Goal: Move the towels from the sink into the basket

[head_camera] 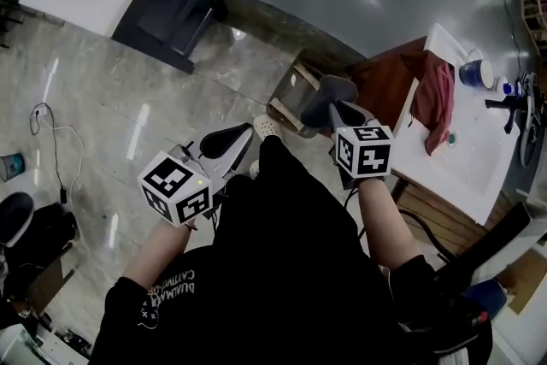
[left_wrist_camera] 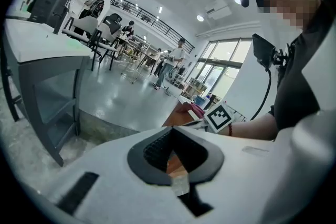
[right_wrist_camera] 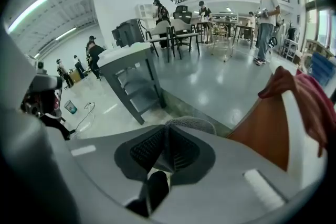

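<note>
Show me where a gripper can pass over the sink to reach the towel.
Free: the bare stretch of sink nearest the person, short of the towel draped over its rim. Crowded: the far end, cup and faucet beside the towel.

Your left gripper [left_wrist_camera: 171, 132] has its jaws closed together, nothing between them. Past them you see the marker cube [left_wrist_camera: 218, 116] on your other gripper, a red towel [left_wrist_camera: 197, 110] just beside it, and a grey bench [left_wrist_camera: 37, 42] at the left.
</note>
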The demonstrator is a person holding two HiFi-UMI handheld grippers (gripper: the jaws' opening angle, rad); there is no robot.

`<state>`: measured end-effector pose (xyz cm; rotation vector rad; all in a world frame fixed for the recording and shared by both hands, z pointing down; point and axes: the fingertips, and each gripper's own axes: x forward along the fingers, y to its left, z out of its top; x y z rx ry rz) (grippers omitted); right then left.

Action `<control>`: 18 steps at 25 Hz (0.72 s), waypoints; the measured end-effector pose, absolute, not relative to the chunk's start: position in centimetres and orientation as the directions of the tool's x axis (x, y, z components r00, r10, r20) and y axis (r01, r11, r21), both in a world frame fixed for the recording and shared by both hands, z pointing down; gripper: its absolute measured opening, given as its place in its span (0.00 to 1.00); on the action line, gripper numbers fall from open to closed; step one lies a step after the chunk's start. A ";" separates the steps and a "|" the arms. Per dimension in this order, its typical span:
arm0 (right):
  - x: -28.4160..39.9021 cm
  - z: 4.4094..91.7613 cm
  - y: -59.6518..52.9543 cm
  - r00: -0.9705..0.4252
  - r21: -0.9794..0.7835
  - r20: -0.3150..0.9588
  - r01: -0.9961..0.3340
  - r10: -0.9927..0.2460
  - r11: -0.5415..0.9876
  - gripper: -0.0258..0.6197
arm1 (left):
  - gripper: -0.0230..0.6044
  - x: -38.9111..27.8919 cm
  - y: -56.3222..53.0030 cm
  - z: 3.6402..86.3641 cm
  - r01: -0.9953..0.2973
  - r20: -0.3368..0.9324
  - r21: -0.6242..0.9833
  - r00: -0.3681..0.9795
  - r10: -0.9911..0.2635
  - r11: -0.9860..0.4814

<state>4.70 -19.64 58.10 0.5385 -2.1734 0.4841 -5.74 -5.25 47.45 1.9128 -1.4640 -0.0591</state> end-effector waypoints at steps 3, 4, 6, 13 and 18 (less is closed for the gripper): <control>3.4 62.1 -20.5 -0.550 -0.204 0.818 -0.552 -0.170 0.809 0.10 | 0.03 -5.5 -7.4 48.7 -0.829 0.371 0.547 0.367 -0.853 -0.119; 2.9 63.6 -20.9 -0.550 -0.237 0.821 -0.573 -0.153 0.784 0.10 | 0.03 -5.4 -8.0 49.1 -0.829 0.367 0.544 0.375 -0.852 -0.131; 2.1 66.6 -21.4 -0.552 -0.315 0.826 -0.623 -0.117 0.716 0.10 | 0.03 -5.3 -9.0 50.4 -0.823 0.368 0.549 0.391 -0.844 -0.142; 1.2 75.9 -22.6 -0.479 -0.352 0.876 -0.718 -0.059 0.600 0.10 | 0.03 -6.6 -11.1 56.6 -0.804 0.455 0.593 0.371 -0.810 -0.036; 2.8 81.1 -23.9 -0.378 -0.299 0.925 -0.786 -0.037 0.541 0.10 | 0.04 -6.7 -12.6 60.4 -0.781 0.502 0.624 0.388 -0.773 0.013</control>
